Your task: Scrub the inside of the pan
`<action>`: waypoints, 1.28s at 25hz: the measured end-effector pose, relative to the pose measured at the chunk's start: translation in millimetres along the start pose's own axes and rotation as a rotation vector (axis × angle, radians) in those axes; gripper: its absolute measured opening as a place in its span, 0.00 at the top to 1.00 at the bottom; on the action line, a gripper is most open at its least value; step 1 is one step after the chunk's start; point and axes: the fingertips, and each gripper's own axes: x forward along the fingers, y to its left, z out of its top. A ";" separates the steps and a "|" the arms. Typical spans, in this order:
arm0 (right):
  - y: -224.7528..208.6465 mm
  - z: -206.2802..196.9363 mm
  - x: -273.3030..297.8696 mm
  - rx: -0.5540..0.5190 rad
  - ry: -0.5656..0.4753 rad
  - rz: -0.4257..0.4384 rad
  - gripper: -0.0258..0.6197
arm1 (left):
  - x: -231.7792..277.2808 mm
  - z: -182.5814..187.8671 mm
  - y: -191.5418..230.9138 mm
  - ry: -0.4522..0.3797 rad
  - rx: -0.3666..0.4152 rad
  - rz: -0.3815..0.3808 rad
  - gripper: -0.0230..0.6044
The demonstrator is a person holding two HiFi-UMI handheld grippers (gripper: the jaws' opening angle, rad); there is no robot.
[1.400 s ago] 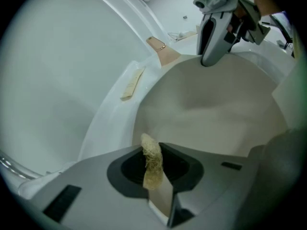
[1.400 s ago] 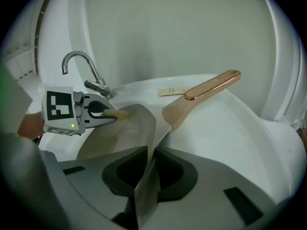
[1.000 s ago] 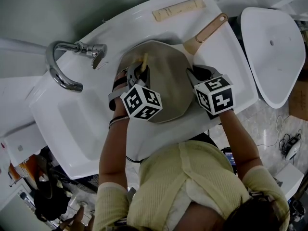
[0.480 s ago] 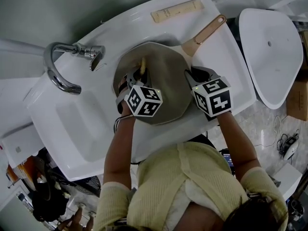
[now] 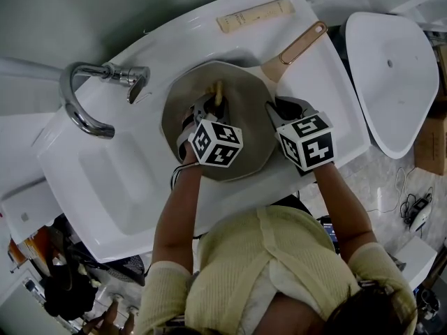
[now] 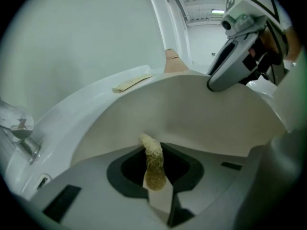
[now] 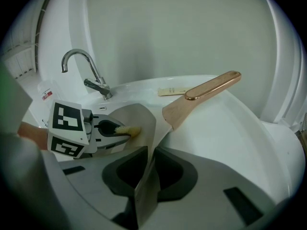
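Observation:
A grey-beige pan [image 5: 244, 117] with a copper-toned handle [image 5: 300, 42] lies in the white sink [image 5: 328, 75]. My left gripper [image 5: 208, 107] reaches into the pan, shut on a yellow scrub sponge [image 5: 218, 89] whose tip touches the pan's inside. In the left gripper view the sponge [image 6: 153, 164] sticks out from between the jaws of the left gripper [image 6: 156, 178] over the pan's wall [image 6: 192, 114]. My right gripper [image 5: 281, 110] is at the pan's right edge. The right gripper view shows my right gripper [image 7: 146, 172] shut on the pan's rim [image 7: 144, 128], with the handle [image 7: 206, 92] beyond.
A chrome tap [image 5: 91, 96] curves over the sink's left basin [image 5: 112, 180]. A flat beige strip [image 5: 255, 14] lies on the sink's back ledge. A white oval basin [image 5: 394, 75] stands to the right. Cables [image 5: 419, 208] lie on the floor at right.
My left gripper has slid with the sponge from the pan's left side toward its middle and rolled a little. The right gripper and the pan have stayed put.

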 end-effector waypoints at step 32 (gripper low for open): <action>0.4 0.5 1.0 -0.007 0.004 0.009 0.86 | -32.6 6.0 -102.2 -0.109 0.386 -0.504 0.78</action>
